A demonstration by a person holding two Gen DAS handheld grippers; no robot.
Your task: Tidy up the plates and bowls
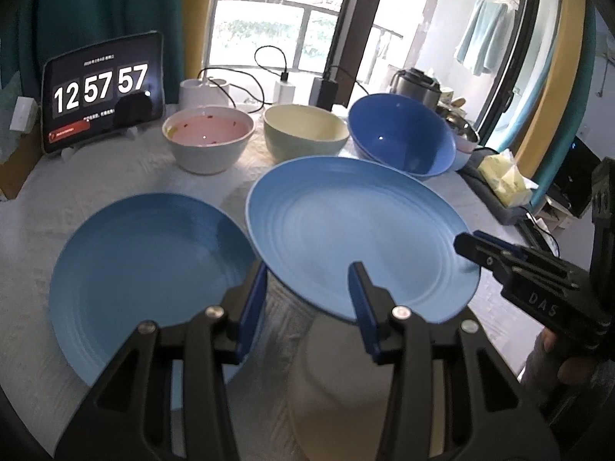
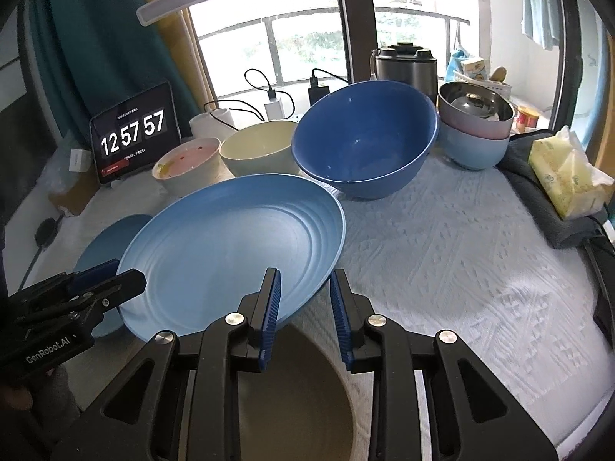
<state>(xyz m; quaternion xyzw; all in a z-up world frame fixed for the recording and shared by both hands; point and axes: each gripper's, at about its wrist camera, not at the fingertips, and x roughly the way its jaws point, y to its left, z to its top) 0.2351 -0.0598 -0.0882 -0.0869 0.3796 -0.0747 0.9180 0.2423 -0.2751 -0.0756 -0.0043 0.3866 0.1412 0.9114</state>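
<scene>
A light blue ridged plate hangs tilted above the white cloth, gripped on both sides. My left gripper is shut on its near-left rim, one finger over the plate's face and one outside the edge. My right gripper is shut on the opposite rim of the same plate, and shows at the right of the left wrist view. A second blue plate lies flat on the cloth to the left. A beige bowl stands just below, close to both grippers.
Behind stand a pink-lined bowl, a cream bowl and a deep blue bowl. Stacked bowls topped by a steel one, a tissue pack and a dark towel sit at the right. A tablet clock and chargers line the back.
</scene>
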